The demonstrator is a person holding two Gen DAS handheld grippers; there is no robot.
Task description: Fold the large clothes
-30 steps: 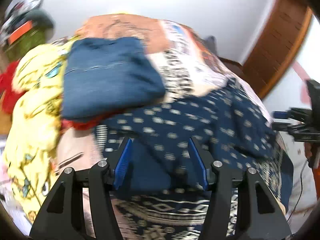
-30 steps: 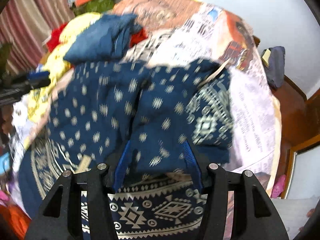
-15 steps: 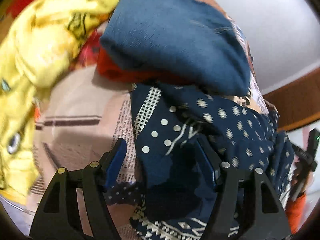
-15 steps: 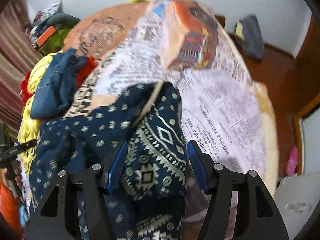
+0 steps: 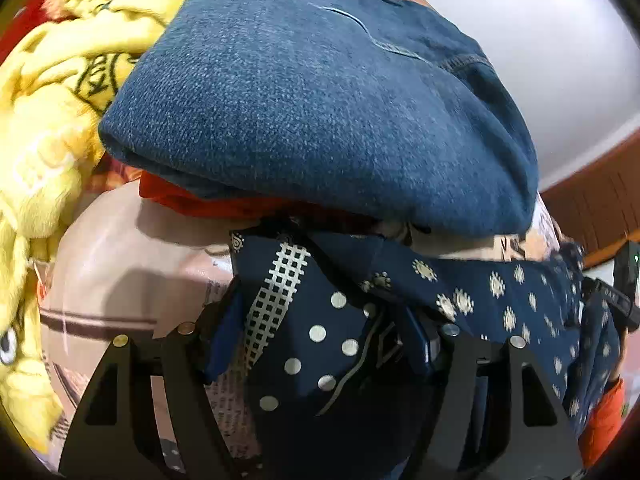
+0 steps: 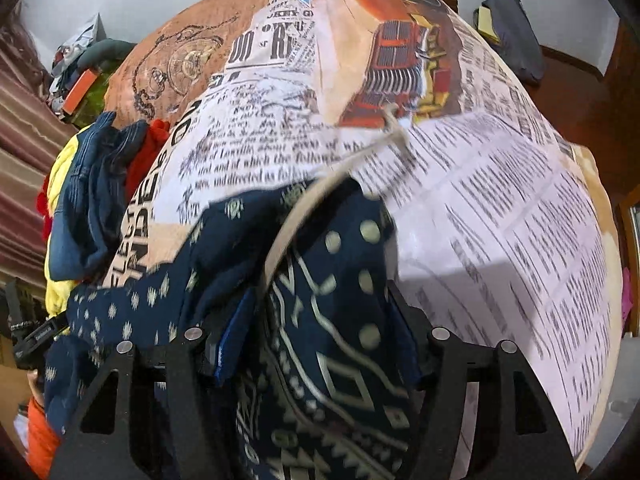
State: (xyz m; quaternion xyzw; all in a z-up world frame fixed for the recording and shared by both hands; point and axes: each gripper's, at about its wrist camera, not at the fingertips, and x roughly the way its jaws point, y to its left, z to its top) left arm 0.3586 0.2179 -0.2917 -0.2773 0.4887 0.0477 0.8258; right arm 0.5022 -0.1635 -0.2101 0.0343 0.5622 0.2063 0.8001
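Note:
A navy patterned garment (image 5: 500,300) lies across the bed's newspaper-print sheet (image 6: 500,220). One dotted corner of it is bunched between the fingers of my left gripper (image 5: 320,328), low over the sheet, jaws wide and loose around the cloth. In the right wrist view the garment (image 6: 224,248) fills the gap of my right gripper (image 6: 320,312). Its jaws are opening with the geometric-print corner between them. A cream tie (image 6: 320,192) trails from that corner onto the sheet.
A folded blue denim piece (image 5: 320,100) lies on a red garment (image 5: 192,200) just beyond the left gripper. A yellow plush blanket (image 5: 48,152) is heaped at the left. A dark bag (image 6: 508,28) sits on the floor beyond the bed. An orange sleeve (image 6: 40,440) shows.
Both grippers have sunk toward the bed with the navy cloth and rolled. Their jaws stand wider than a second ago. The folded blue piece now looms close to the left gripper.

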